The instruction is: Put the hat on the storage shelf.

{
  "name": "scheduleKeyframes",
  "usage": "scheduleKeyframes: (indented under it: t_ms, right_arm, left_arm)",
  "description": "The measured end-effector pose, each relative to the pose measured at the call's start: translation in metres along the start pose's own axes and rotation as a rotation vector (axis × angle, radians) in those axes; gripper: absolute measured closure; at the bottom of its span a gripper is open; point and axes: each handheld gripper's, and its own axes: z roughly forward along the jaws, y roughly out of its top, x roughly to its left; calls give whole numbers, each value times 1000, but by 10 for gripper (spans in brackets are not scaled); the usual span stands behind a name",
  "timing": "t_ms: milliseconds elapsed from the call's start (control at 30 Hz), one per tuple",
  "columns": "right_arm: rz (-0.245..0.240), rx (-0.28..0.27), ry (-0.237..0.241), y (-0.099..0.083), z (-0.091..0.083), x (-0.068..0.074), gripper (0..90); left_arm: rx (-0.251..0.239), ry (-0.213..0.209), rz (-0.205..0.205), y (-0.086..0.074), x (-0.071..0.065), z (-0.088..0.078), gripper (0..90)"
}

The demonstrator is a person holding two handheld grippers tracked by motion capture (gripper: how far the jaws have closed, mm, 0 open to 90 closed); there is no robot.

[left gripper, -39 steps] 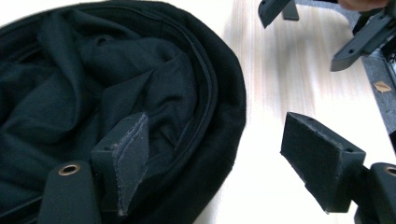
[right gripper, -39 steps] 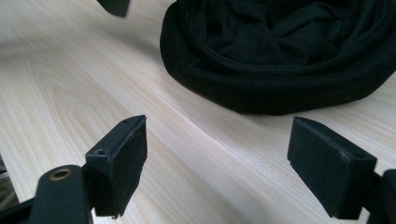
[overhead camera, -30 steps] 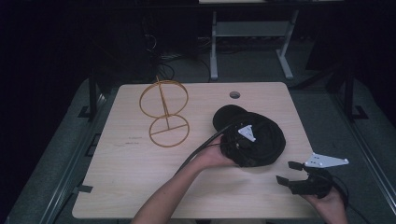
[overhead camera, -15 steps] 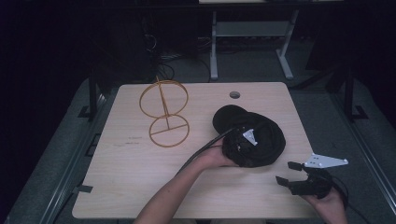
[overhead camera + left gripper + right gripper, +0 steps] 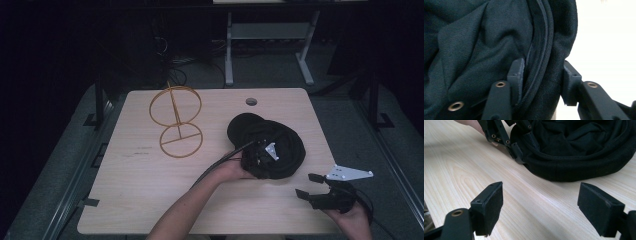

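Left claw (image 5: pixel 541 75) pinches the black cap's (image 5: pixel 270 145) rim; right claw (image 5: pixel 544 202) gapes nearby.

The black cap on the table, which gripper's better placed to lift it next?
Left, probably. The left gripper already has its jaws on either side of the black cap's folded edge, while the right gripper sits open over bare table, apart from the cap.

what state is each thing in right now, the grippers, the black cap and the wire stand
left gripper: jaws closed around the cap's rim, one inside, one outside
right gripper: wide open, nothing between the jaws, held over the table near its front right corner
black cap: lying on the table, crumpled, rim pinched
gold wire stand: upright on its round base, untouched
table: light wood, round hole near the far edge
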Motion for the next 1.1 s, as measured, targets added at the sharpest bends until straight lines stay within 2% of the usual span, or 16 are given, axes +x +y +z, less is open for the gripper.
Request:
scheduleKeyframes:
  t_ms: [167, 333, 500, 567, 600, 700, 933, 1067, 1100]
  right_arm:
    - [1, -5, -1, 0, -1, 0, 203]
    - [8, -3, 0, -1, 0, 0, 203]
    - [8, -3, -1, -1, 0, 0, 205]
    - [8, -3, -2, -1, 0, 0, 205]
    - [7, -2, -3, -1, 0, 0, 206]
    - [7, -7, -6, 0, 0, 0, 205]
    - [12, -17, -18, -1, -2, -1, 205]
    - [13, -24, -18, 1, -2, 1, 205]
    - [13, -24, -18, 1, -2, 1, 205]
  left_arm:
    - [-2, 4, -1, 1, 1, -2, 682]
    - [-1, 29, 22, 5, -5, -5, 719]
    - [-18, 26, 22, 8, -8, -10, 735]
    - [-37, 25, 12, 9, -8, -14, 733]
    - [-66, 19, -2, 10, -9, -19, 733]
    - [-110, 6, -12, 12, -10, -28, 734]
    - [-171, -11, -18, 15, -13, -46, 741]
    - [-230, -32, -44, 15, -14, -60, 744]
    - [-230, -32, -44, 15, -14, -60, 744]
